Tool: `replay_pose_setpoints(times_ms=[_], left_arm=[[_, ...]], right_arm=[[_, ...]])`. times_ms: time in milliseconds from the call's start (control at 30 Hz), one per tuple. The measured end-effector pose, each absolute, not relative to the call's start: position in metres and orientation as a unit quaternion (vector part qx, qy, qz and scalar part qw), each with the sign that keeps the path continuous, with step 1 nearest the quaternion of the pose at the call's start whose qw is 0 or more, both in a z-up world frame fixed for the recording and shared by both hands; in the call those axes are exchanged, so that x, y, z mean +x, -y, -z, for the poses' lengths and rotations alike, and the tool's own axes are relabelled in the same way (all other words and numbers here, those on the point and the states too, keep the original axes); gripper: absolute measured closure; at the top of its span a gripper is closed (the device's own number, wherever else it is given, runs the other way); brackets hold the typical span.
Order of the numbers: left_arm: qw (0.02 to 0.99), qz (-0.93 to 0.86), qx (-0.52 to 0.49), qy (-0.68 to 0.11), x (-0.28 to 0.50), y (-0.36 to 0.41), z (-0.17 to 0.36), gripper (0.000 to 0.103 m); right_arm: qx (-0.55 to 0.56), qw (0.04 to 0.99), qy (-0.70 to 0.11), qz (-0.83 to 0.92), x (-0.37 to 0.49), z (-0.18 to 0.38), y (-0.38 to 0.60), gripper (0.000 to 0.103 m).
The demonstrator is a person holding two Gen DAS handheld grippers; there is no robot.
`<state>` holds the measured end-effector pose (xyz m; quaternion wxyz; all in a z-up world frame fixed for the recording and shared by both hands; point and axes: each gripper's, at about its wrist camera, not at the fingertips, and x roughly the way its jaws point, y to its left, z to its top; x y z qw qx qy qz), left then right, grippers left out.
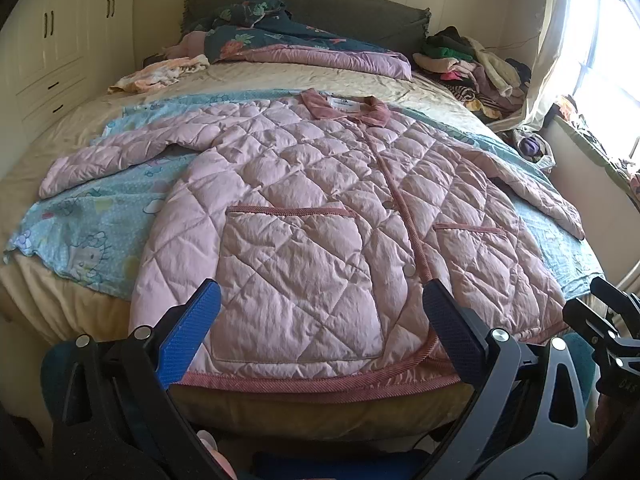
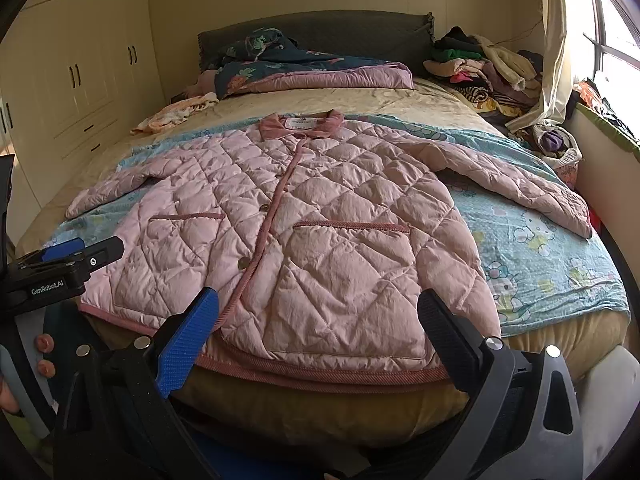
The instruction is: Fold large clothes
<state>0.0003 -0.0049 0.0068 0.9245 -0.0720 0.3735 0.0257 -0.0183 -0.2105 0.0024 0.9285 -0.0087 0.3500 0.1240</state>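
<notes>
Fingers spread wide on both the left gripper and right gripper, gripping nothing, low in frame just off the hem. Puffy pink quilted jacket laid flat mid-frame on a blue cartoon sheet, diamond stitching, corduroy-looking trim.

Blue sheet mostly hidden beneath the pink jacket

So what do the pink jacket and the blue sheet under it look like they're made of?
The jacket looks like a thin woven shell over soft padding, slightly shiny: diamond stitching puffs up between seams, and its trim looks like ribbed corduroy. The sheet looks like matte printed cotton, flat and cartoon-patterned, though the fibre cannot be told.
</notes>
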Motion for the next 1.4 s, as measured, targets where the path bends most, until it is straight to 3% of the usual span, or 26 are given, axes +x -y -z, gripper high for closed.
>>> replay_pose_setpoints(times_ms=[1400], left_arm=[[0.925,-0.027,-0.072,-0.372,0.0019,0.0056,-0.0055,0.008]], right_arm=[[-0.007,0.929,-0.348,-0.126,-0.0164,-0.0009,0.2105,0.004]])
